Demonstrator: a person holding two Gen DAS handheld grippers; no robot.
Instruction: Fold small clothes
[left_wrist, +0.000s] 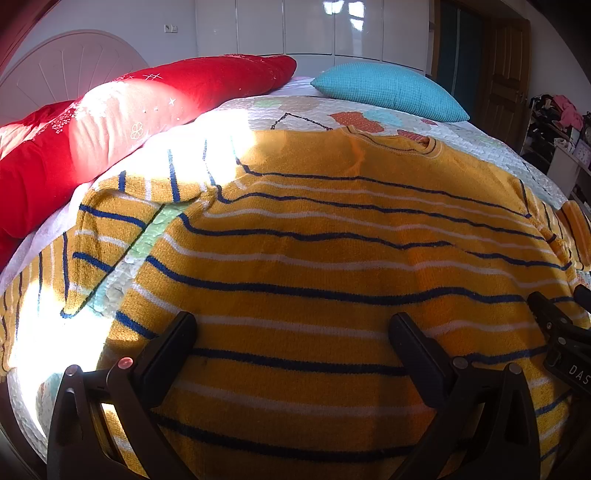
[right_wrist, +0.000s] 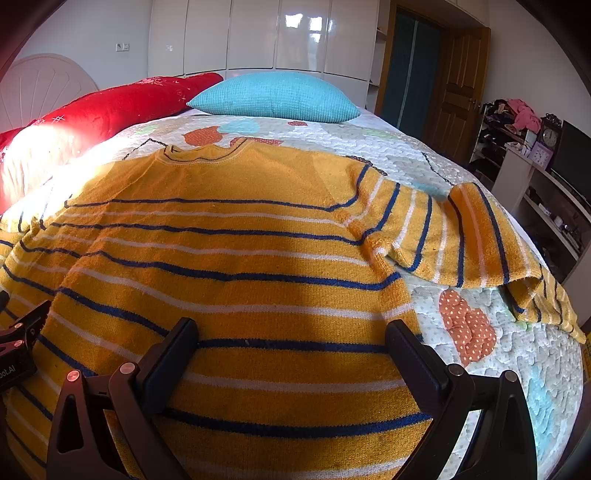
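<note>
Sweater (left_wrist: 332, 258) is spread flat; the sleeve at 2 o'clock (right_wrist: 472, 236) is best pinched first, both grippers (left_wrist: 291, 332) (right_wrist: 291, 332) being held apart.

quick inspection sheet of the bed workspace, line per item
surface: quilt with coloured patches covers the bed; strong sun on its left part.
job's things: striped sweater lies spread flat, collar far from the grippers, both sleeves out to the sides; right sleeve is rumpled, its end over the bed edge.
clutter: red duvet along the left side, blue pillow at the far end.
grippers: left gripper and right gripper both open above the sweater's lower part, holding nothing.
cables: nothing seen.
surroundings: white wardrobe, wooden door, shelves with clocks and clothes on the right.
</note>
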